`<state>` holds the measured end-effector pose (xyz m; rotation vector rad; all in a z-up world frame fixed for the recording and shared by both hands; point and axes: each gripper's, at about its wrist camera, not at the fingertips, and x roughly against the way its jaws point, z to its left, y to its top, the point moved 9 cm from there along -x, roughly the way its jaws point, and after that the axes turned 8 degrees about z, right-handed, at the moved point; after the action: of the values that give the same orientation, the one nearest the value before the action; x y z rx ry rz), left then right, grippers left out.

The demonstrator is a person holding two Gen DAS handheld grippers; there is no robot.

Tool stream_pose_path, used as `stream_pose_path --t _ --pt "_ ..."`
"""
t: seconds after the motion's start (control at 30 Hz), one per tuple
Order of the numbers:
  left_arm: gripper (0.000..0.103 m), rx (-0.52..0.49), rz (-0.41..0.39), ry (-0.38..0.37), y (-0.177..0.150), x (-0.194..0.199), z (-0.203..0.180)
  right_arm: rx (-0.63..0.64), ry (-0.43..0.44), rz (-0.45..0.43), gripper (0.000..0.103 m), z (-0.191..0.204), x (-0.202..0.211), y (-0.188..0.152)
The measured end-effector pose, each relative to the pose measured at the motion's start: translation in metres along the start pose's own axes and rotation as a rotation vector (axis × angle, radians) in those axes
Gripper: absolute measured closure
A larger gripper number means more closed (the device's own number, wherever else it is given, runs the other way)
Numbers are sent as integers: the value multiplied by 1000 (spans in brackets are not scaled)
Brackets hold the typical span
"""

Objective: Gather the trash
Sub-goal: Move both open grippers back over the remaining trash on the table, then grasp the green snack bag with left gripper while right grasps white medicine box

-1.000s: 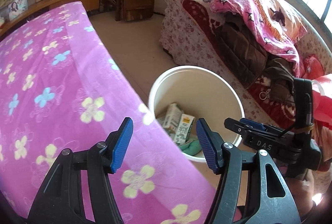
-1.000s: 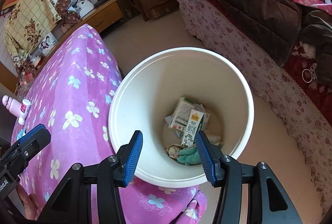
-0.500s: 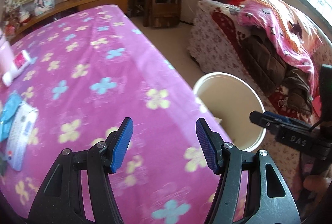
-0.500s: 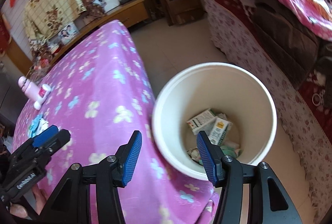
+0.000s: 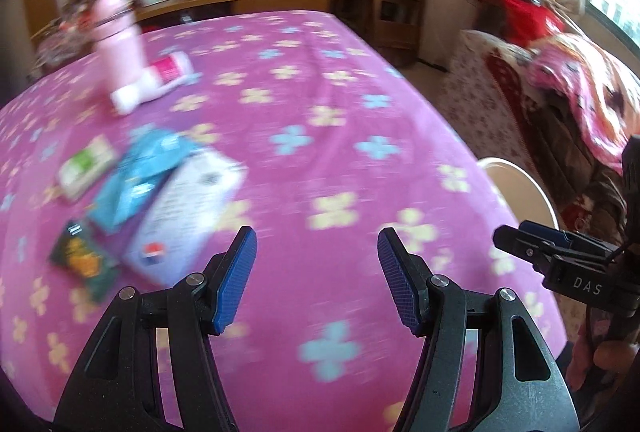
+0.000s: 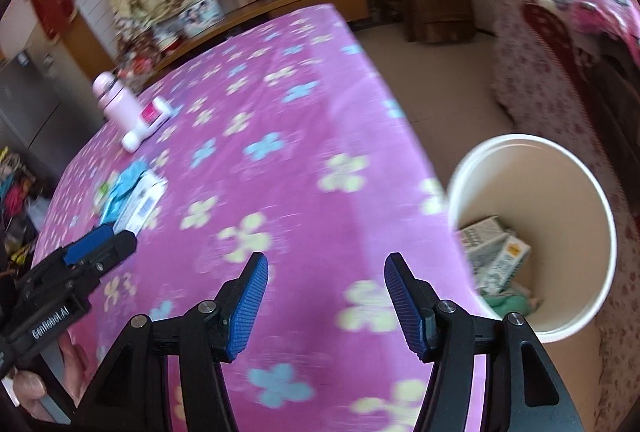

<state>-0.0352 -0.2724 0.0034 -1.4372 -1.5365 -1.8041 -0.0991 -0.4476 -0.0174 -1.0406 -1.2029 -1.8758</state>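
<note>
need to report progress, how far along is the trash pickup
Done: cartons lie in the white bin. In hand: nothing; left gripper is open, right gripper is opening, both empty. Left: white packet, blue wrapper, green packet, dark packet on the table.

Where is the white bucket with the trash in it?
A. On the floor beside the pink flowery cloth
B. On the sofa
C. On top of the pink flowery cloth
A: the white bucket stands on the floor right beside the pink flowery cloth, cartons inside.
</note>
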Motion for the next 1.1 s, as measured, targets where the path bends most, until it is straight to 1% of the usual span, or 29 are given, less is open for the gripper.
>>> stream_pose_path --t 0.07,0.1,0.23,0.33,0.37,0.47,0.53,0.67,0.73,0.8,0.9,0.97,1.1 --pt "41 48 2 23 -5 7 32 25 14 14 45 17 -8 -1" --pt "41 63 1 34 -6 9 43 36 21 21 45 26 -11 -1" --pt "41 154 14 104 -14 13 106 78 45 42 45 55 -24 -3" --pt "41 201 27 120 -14 7 135 105 58 59 44 74 -32 -5" --pt "41 213 27 113 -13 3 143 114 61 66 44 80 -35 -5" --pt "41 221 16 61 -8 -4 151 136 73 80 44 97 -41 -7" --pt "41 219 43 76 -10 -12 160 148 80 87 44 108 -45 -7" --pt "41 227 102 61 -23 -13 174 174 96 100 44 132 -56 -5" --pt "41 199 118 69 -32 -6 183 181 110 99 43 150 -63 1" --pt "41 171 135 82 -40 -1 188 175 119 92 35 165 -71 10" --pt "41 148 146 82 -53 12 200 144 145 78 33 192 -88 28" --pt "41 161 139 57 -59 24 208 128 143 76 33 205 -99 37" --pt "41 224 112 6 -66 44 221 135 83 80 33 228 -124 51"
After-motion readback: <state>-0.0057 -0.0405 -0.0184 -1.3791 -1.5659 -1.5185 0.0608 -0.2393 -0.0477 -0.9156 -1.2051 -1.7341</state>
